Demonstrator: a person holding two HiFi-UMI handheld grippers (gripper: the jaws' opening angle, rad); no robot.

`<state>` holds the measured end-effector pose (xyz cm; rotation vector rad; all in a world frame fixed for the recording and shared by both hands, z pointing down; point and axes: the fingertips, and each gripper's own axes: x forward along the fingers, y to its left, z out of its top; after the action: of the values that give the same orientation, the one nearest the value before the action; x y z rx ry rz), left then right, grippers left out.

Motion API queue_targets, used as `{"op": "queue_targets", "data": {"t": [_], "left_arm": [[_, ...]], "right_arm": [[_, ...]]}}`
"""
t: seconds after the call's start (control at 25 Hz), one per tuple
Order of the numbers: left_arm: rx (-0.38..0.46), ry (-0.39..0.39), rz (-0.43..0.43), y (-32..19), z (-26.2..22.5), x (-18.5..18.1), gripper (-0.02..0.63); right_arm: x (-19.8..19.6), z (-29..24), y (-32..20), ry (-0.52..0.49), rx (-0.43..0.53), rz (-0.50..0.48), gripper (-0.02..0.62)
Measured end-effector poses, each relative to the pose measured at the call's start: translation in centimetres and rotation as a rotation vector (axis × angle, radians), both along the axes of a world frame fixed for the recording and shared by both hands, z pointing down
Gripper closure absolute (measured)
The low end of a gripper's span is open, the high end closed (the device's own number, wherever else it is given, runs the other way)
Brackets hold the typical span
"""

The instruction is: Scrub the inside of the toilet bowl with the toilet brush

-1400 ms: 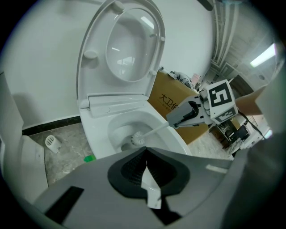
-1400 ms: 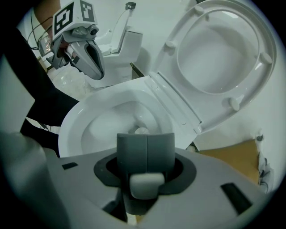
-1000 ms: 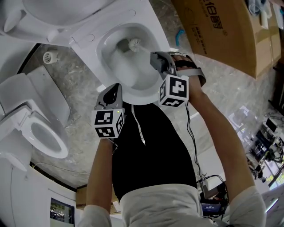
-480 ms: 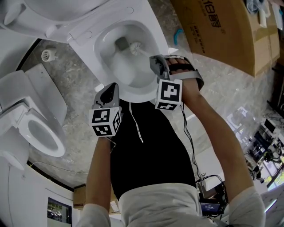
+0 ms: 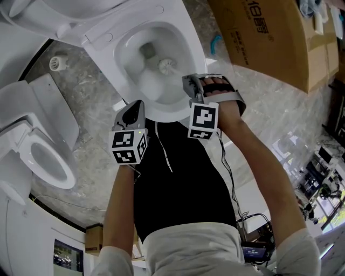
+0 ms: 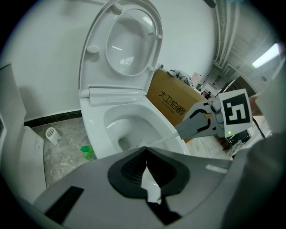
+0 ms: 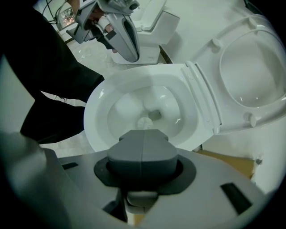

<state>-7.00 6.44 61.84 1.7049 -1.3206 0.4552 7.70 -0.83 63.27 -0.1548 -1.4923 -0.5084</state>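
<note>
White ceramic toilet bowl (image 5: 195,54), seat and lid (image 5: 75,11) raised, standing on a grey marbled floor (image 5: 91,97).

Right gripper (image 5: 191,85): positioned over the near right part of the rim. In the right gripper view its jaws are closed together, with one seam down the middle (image 7: 142,134). The left gripper view shows this gripper (image 6: 201,125) with the white handle running from its jaws down toward the bowl. It is clamped on the toilet brush (image 5: 166,66).

Toilet brush: the head is inside the bowl, on the right side of the basin and just beside the dark outlet. From the right gripper view the round bristle head (image 7: 144,121) appears end-on, directly beyond the jaw tips. Whether the bristles touch the ceramic cannot be told.

Left gripper (image 5: 133,110): held over the near left edge of the bowl, apart from the brush. Its jaws (image 6: 146,152) meet at the tips and hold nothing.

Surroundings: a cardboard box (image 5: 264,38) stands on the floor to the right of the toilet. A second toilet (image 5: 38,156) stands at the left. A small white slotted holder (image 6: 51,134) and a green object (image 6: 88,153) sit on the floor left of the bowl's base.
</note>
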Motion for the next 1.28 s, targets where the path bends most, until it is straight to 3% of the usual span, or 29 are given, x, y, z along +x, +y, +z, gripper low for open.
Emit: {"op": "queue_targets", "data": {"t": [0.44, 0.84, 1.28], "left_arm": [[0.006, -0.004, -0.006, 1.0, -0.2, -0.2, 0.597], [0.015, -0.015, -0.009, 1.0, -1.1, -2.0, 0.597], [0.015, -0.031, 0.007, -0.3, -1.9, -5.9, 0.597]], "right_arm": [[-1.0, 0.0, 2.9, -0.001, -0.056, -0.016, 0.442], [-6.6, -2.6, 6.4, -0.187, -0.233, 0.197, 0.442], [-11.4, -3.5, 2.3, -0.379, -0.301, 0.494, 0.442]]}}
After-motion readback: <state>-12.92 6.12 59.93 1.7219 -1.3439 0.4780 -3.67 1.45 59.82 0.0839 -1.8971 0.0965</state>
